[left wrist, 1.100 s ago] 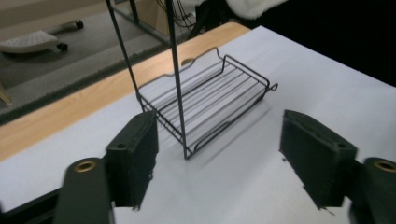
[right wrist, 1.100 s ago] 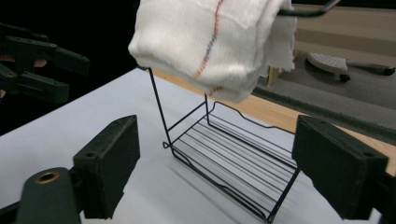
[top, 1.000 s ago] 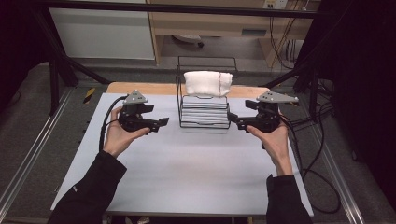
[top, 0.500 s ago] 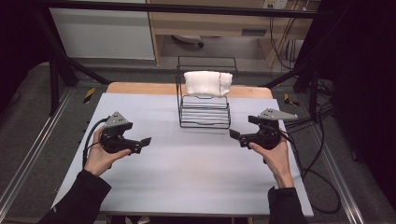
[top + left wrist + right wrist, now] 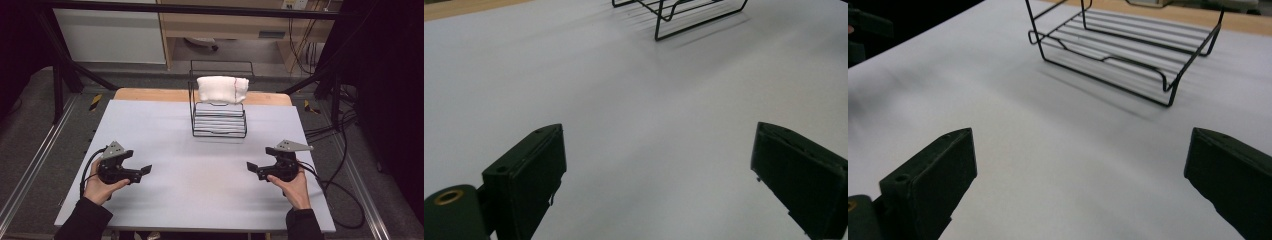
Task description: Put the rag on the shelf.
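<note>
The high view looks forward and down from above the near edge of the table (image 5: 200, 150), far enough back to take in the whole pale top; the wire rack (image 5: 218, 120) sits upper centre. The left gripper view sits low, close to the table surface, with a corner of the rack (image 5: 679, 12) at its top edge. The right gripper view, equally low, shows the rack's base (image 5: 1128, 50) across its upper half. All three views share the rack and the table.

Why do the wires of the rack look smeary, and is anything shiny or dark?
Right gripper view: the wire rack is smeared by motion blur, with a soft shadow beside it. Left gripper view: the table looks soft. High view: bright table, dark surroundings.
</note>
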